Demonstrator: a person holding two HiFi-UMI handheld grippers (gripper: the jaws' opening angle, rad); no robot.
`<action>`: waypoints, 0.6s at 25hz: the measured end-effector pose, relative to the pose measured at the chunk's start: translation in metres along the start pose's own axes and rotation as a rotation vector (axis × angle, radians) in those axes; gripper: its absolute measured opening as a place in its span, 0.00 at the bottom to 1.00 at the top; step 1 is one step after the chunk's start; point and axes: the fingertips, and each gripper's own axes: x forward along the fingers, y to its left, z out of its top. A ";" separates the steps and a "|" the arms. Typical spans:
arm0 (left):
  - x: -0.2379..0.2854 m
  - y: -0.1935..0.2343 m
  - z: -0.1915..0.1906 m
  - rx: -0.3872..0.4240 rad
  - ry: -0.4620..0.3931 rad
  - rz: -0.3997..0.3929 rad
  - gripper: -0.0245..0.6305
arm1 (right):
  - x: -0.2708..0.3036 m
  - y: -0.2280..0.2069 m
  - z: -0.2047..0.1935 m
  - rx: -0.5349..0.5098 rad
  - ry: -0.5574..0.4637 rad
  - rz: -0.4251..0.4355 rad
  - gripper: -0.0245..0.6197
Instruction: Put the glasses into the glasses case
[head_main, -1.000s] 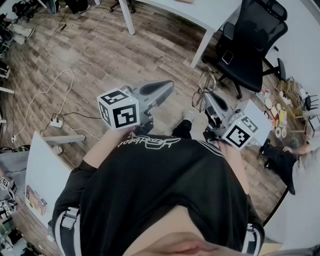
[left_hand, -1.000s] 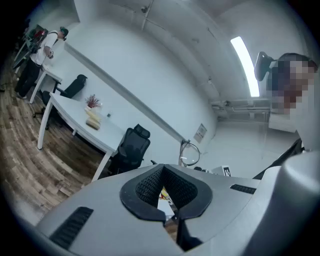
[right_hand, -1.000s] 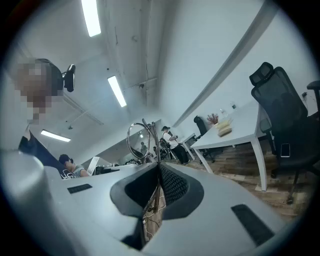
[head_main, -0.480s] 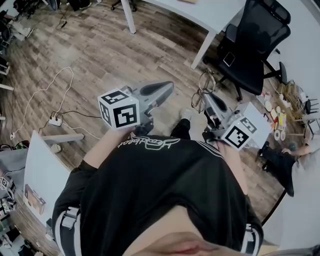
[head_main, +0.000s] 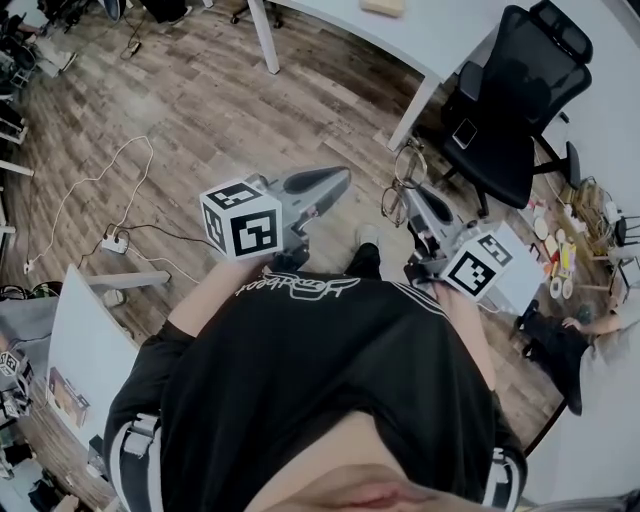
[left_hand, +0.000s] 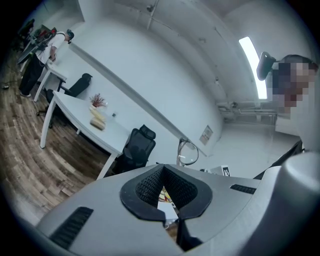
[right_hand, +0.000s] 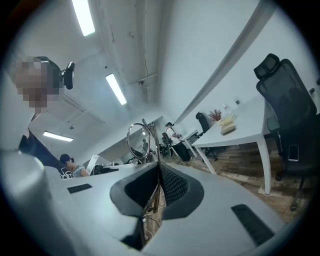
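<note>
- We hold the glasses (head_main: 404, 182) in the right tool (head_main: 413, 196), out in front of the chest and above the wooden floor. They are in the air and rest on nothing.
- In the right gripper view, the right tool's (right_hand: 158, 167) jaws are closed on a thin part of the frame, with one round lens (right_hand: 140, 141) standing above the tip. We judge that this narrow pinch keeps the pads off the lenses.
- The left tool (head_main: 335, 182) sits beside it at about the same height and is apart from the glasses. In its own view the left tool's (left_hand: 162, 170) pads meet at the tip with nothing between them, and the glasses (left_hand: 188, 152) show just beyond. We read it as carried ready to handle the case.
- We cannot pick out a glasses case with any certainty. A tan object (head_main: 385, 7) lies on the white surface (head_main: 430, 30) ahead, next to the black chair (head_main: 510, 90), but we cannot tell what it is.
- Both tools point roughly level towards that surface, so we judge the task to be at the carrying stage, with the glasses not yet in a case.
</note>
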 end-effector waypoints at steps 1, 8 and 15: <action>0.005 0.004 0.003 -0.004 -0.001 0.004 0.05 | 0.003 -0.006 0.003 0.005 0.003 0.003 0.07; 0.052 0.041 0.030 -0.018 -0.006 0.042 0.05 | 0.030 -0.066 0.030 0.033 0.029 0.029 0.07; 0.114 0.081 0.065 -0.036 -0.011 0.078 0.05 | 0.061 -0.130 0.075 0.041 0.044 0.070 0.07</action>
